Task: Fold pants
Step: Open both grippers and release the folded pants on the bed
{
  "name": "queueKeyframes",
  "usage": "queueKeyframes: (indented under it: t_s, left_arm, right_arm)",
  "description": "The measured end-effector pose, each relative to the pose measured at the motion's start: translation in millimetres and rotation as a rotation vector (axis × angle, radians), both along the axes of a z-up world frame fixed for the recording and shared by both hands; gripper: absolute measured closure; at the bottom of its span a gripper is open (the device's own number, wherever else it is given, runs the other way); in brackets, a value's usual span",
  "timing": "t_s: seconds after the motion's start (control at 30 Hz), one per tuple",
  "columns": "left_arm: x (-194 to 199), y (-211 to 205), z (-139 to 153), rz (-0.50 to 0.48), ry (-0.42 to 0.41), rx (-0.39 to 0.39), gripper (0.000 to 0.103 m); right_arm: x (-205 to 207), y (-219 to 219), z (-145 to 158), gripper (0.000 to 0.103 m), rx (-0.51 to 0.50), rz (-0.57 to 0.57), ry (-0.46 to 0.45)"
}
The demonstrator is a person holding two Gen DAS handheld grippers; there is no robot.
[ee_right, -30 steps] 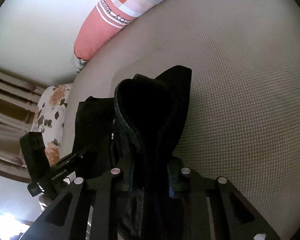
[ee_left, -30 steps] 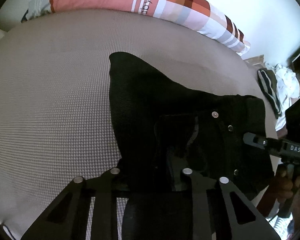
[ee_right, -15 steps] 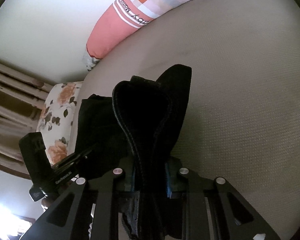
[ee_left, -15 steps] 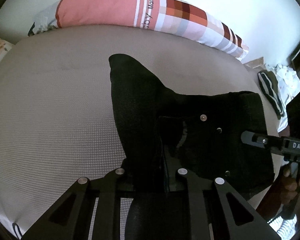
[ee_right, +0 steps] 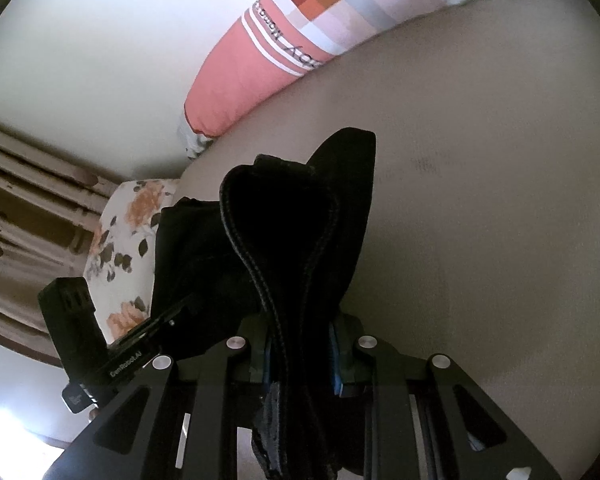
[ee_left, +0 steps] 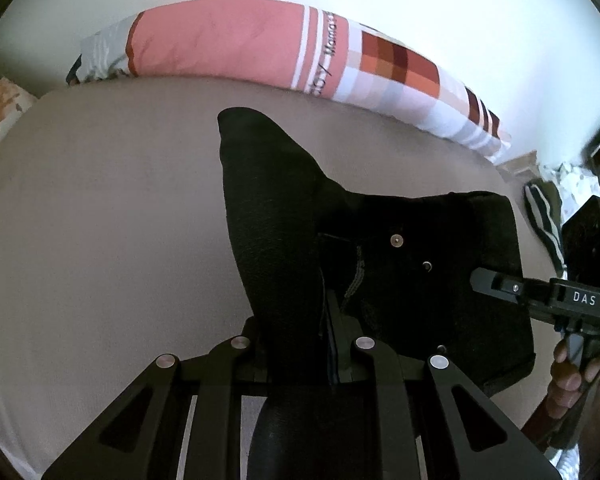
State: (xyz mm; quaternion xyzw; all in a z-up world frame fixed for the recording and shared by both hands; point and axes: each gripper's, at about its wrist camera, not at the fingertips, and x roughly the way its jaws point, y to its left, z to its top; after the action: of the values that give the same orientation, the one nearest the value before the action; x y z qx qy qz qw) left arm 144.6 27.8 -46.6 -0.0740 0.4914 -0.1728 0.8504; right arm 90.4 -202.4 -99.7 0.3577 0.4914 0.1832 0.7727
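Black pants [ee_left: 284,216] hang bunched over a beige bed [ee_left: 100,220], lifted at the waist end. My left gripper [ee_left: 300,344] is shut on a thick fold of the dark cloth. The buttoned fly and waistband [ee_left: 420,264] stretch off to the right, where the right gripper's body [ee_left: 572,300] and a hand [ee_left: 568,376] show. In the right wrist view my right gripper [ee_right: 300,356] is shut on the stitched waistband [ee_right: 256,264], which loops up between its blue pads [ee_right: 334,356]. The left gripper's body [ee_right: 80,332] appears at lower left there.
A long pink and checked bolster pillow [ee_left: 260,40] lies along the bed's far edge by a white wall. A floral pillow [ee_right: 128,232] sits at the bed's end near a wooden headboard [ee_right: 28,184]. Striped and white clothes [ee_left: 548,208] lie beyond the bed's right side.
Both grippers have risen and drawn back with the pants in them. More of the wall and bolster shows, and the cloth hangs higher off the bed.
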Motion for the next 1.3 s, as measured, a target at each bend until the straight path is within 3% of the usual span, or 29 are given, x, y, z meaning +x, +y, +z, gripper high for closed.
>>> queueKeyframes:
  t_s: [0.37, 0.8, 0.9, 1.0, 1.23, 1.3]
  left_arm:
    - [61, 7, -2, 0.021, -0.022, 0.031, 0.084]
    - [118, 8, -29, 0.048, -0.003, 0.048, 0.083]
    - [119, 9, -46, 0.057, 0.003, 0.085, 0.075]
    - [116, 12, -55, 0.070, -0.018, 0.107, 0.058]
    - [116, 15, -63, 0.101, -0.048, 0.154, 0.034]
    - [115, 17, -61, 0.110, -0.044, 0.160, 0.034]
  right_arm:
    - [63, 5, 3, 0.083, -0.034, 0.016, -0.017]
    - [116, 4, -15, 0.082, -0.135, 0.005, -0.012]
    - [115, 5, -28, 0.072, -0.215, -0.028, 0.020]
    - [109, 6, -39, 0.054, -0.296, -0.048, 0.032]
    - [105, 7, -40, 0.048, -0.370, -0.059, 0.021]
    - [106, 7, -35, 0.045, -0.380, -0.066, 0.031]
